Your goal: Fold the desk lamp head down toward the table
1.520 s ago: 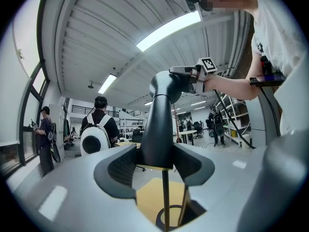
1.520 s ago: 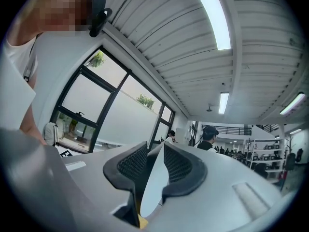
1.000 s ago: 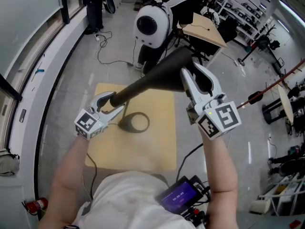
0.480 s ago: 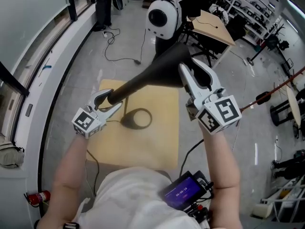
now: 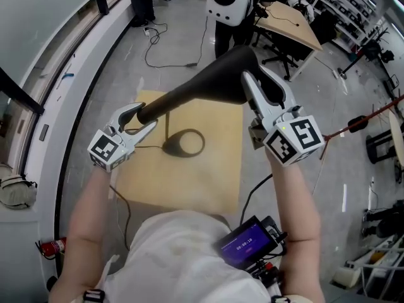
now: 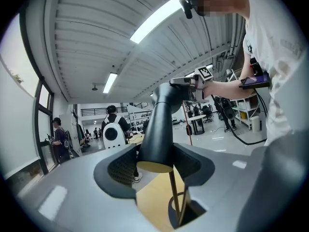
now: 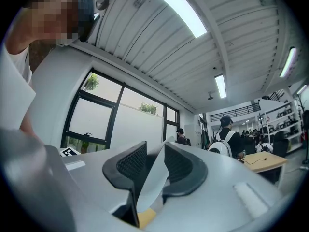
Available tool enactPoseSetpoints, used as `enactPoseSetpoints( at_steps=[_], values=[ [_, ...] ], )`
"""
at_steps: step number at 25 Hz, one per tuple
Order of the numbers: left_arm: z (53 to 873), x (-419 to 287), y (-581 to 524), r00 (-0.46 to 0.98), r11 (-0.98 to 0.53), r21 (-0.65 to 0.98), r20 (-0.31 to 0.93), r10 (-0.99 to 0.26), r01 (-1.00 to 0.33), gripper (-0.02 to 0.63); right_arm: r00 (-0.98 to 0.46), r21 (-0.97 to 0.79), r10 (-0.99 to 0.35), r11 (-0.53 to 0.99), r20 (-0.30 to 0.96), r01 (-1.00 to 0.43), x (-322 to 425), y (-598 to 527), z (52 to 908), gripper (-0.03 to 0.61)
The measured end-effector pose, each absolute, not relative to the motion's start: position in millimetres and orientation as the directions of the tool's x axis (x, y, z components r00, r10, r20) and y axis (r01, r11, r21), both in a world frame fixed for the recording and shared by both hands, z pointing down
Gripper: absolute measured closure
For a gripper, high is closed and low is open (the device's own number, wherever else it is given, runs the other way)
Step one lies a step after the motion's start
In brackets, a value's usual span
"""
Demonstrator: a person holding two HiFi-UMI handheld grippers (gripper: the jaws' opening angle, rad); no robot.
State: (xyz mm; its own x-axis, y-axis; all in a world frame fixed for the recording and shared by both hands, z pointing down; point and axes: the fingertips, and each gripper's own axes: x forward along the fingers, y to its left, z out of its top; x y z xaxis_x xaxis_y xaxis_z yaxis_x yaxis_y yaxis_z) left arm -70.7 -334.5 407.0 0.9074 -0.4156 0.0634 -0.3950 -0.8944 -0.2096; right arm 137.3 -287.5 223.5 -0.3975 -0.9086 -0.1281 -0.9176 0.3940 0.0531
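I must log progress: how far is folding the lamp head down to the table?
Done: both grips, the left gripper at the narrow end of the lamp head, the right gripper on its rim. In hand: the fold. Left: nearly all; the head stands high above the table.

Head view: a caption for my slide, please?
The left gripper clamps the narrow end of the desk lamp head, right gripper its wide rim, above the table.

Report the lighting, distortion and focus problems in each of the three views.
Head view: even light, sharp, fisheye curves the window ledge. Left gripper view: heavy barrel distortion, dark corners, ceiling light blown out, lamp arm sharp. Right gripper view: same dark corners, overhead light glaring, lamp head only a pale sliver.
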Motion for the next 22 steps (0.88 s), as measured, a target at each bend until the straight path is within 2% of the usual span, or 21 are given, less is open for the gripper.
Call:
enactPoseSetpoints(
  at_steps=[22],
  values=[
    [379, -72, -336, 0.890, -0.875, -0.300, 0.141, -0.434, -0.379, 0.379, -0.378, -0.150, -0.919, 0.391, -0.109, -0.908, 181, -302, 266, 0.440]
  ],
)
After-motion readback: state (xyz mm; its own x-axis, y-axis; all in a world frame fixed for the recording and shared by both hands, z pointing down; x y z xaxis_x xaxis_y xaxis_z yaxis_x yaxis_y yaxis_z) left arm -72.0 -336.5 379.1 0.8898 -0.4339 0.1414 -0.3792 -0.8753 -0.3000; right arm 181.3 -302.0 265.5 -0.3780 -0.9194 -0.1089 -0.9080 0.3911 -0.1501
